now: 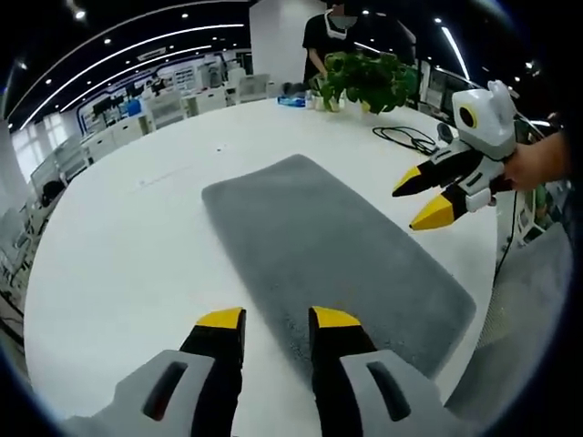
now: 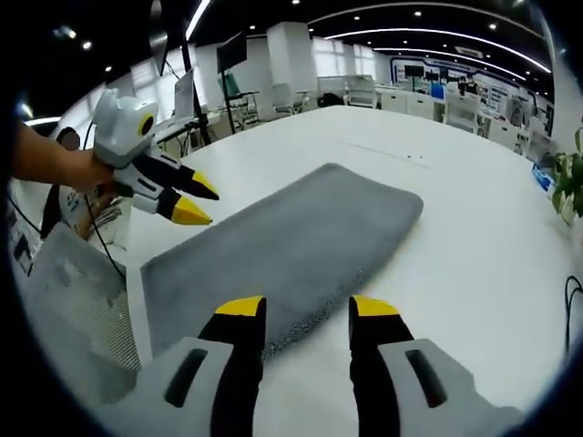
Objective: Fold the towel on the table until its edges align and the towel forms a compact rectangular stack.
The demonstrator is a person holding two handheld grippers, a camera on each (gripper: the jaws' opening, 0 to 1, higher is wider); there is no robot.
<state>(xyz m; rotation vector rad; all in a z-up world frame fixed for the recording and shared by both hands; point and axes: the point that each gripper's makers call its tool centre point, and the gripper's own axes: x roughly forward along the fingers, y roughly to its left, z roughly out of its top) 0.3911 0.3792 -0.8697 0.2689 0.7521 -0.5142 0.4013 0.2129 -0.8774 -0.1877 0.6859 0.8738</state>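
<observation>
Open-plan office, ceiling spots and light strips up top, desks and monitors along the back in both views. White table [image 1: 118, 264] takes most of the left gripper view; same table [image 2: 474, 237] runs across the right gripper view.

Grey towel [image 1: 337, 246] lies flat on the table, one long rectangle, plush nap, rounded corners, no fold visible. Left gripper view: it runs from frame centre down to lower right, near end reaching the table edge. Right gripper view: towel [image 2: 282, 246] spans from lower left to right of centre, slightly fuzzy along the near long edge.

Person in a dark top stands at the far table edge, top centre of the left gripper view, behind a potted plant [image 1: 369, 80]. Black cable [image 1: 407, 138] is coiled on the table just right of the plant.

Left gripper [image 1: 279, 319]: yellow-tipped jaws parted with a moderate gap, nothing between them, tips over the towel's near long edge; contact can't be judged. It also appears at upper left of the right gripper view [image 2: 199, 202], held by a hand [image 2: 64, 168], jaws slightly parted, empty, just above the towel's end.

Right gripper [image 2: 308, 308]: jaws parted wide, empty, tips over the towel's near edge. In the left gripper view it sits at right [image 1: 419, 200], jaws apart, empty, hovering beside the towel.
</observation>
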